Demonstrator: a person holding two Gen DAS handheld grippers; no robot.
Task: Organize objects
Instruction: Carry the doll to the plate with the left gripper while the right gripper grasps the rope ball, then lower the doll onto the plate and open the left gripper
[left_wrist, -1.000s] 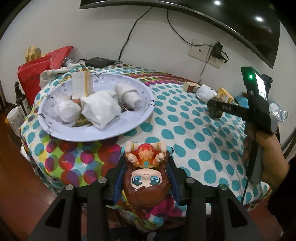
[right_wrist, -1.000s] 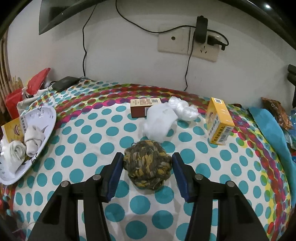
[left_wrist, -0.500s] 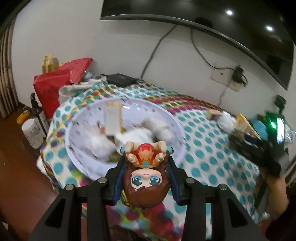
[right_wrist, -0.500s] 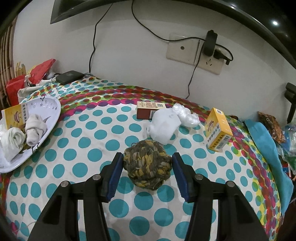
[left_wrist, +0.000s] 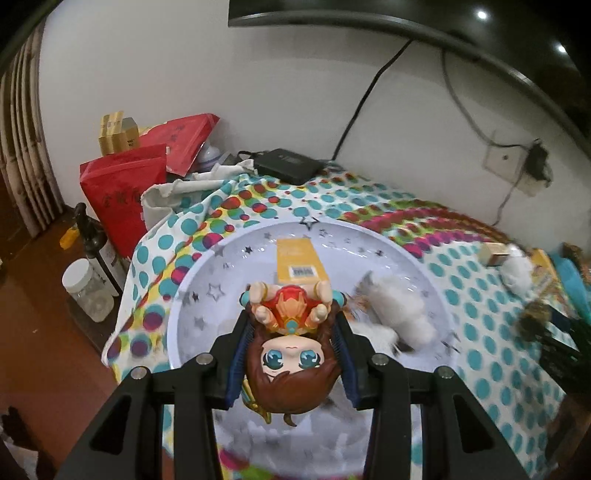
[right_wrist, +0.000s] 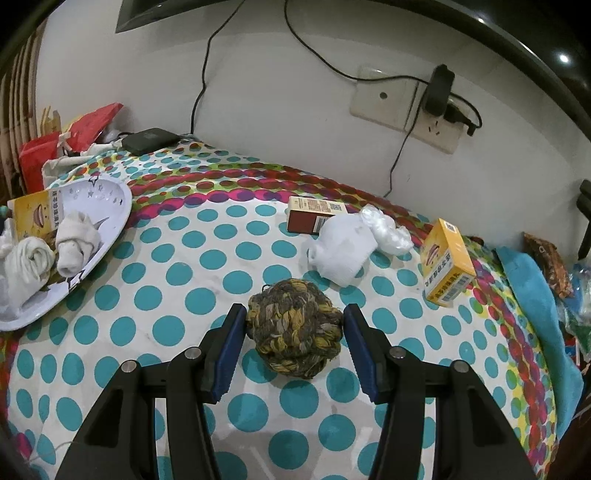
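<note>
Since a second ago, my left hand-held gripper (left_wrist: 291, 350) has travelled from the desk's edge to above the white star-printed plate (left_wrist: 207, 280), which now fills the middle of the left wrist view. Its blue pads clamp the doll figurine (left_wrist: 291, 354) by the sides of its brown-haired head. The figurine's long axis runs along the fingers, with the red and gold crown and both raised hands pointing away from me toward the wall and the face turned up at the camera. Just beyond the crown a yellow box (left_wrist: 299, 258) lies in the plate, and rolled white cloths (left_wrist: 399, 306), blurred here, lie to its right. Left of the polka-dot desk (left_wrist: 480, 295) stand red bags (left_wrist: 125, 192), a dark bottle (left_wrist: 96, 243) and a clear jar (left_wrist: 86, 288). A black set-top box (left_wrist: 288, 166) sits at the desk's back edge by the wall.

My right hand-held gripper (right_wrist: 295, 339) has kept its place. In the right wrist view its jaws stand to either side of the knotted rope ball (right_wrist: 293, 328), which rests on the desk; the left pad looks to touch the ball, while a thin gap shows at the right pad, so it is not squeezed. Behind the ball lie a crumpled white cloth (right_wrist: 343, 251), a brown box (right_wrist: 314, 218) and a wad of clear plastic (right_wrist: 388, 229). An upright yellow box (right_wrist: 447, 266) stands to the right, with a teal cloth (right_wrist: 532, 295) past it. The plate sits well apart at the far left, with two rolled cloths and a yellow box in it.
</note>
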